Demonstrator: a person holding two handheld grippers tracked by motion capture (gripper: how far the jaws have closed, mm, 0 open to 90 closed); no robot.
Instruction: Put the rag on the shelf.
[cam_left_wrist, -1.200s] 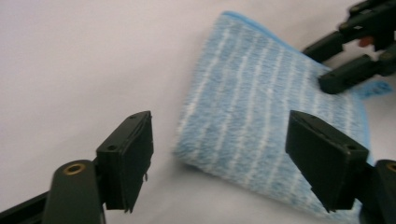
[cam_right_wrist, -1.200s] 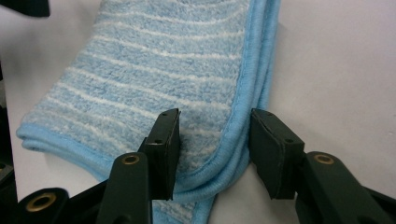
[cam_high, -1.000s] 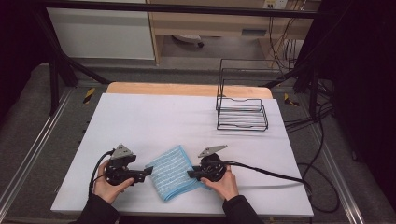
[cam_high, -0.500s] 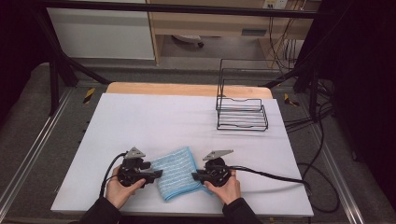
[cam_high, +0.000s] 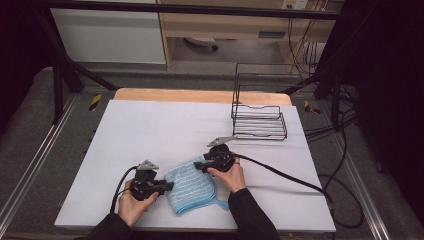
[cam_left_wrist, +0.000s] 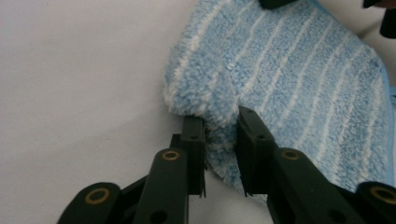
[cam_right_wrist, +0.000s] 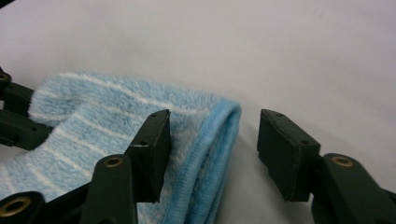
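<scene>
A light-blue striped towel (cam_high: 192, 186) lies folded near the front of the white table (cam_high: 165, 130). My left gripper (cam_high: 169, 186) is at the towel's left edge, and in the left gripper view (cam_left_wrist: 219, 140) its jaws are shut on a thick fold of the towel (cam_left_wrist: 289, 74). At the towel's far edge my right gripper (cam_high: 198, 165) is open. In the right gripper view (cam_right_wrist: 212, 135) the towel's folded hem (cam_right_wrist: 210, 154) lies between the wide-apart jaws, touching neither. The left gripper's black jaws (cam_right_wrist: 16, 121) show at that view's left.
A black wire rack (cam_high: 257, 120) stands at the back right of the table. A thick black cable (cam_high: 285, 177) trails from the right gripper across the table's right side and off its edge. A wooden strip (cam_high: 200, 95) borders the far edge.
The right gripper has moved away from the person, from the towel's right side to its far edge. The left gripper has closed in slightly rightward onto the towel, which now looks more bunched.
</scene>
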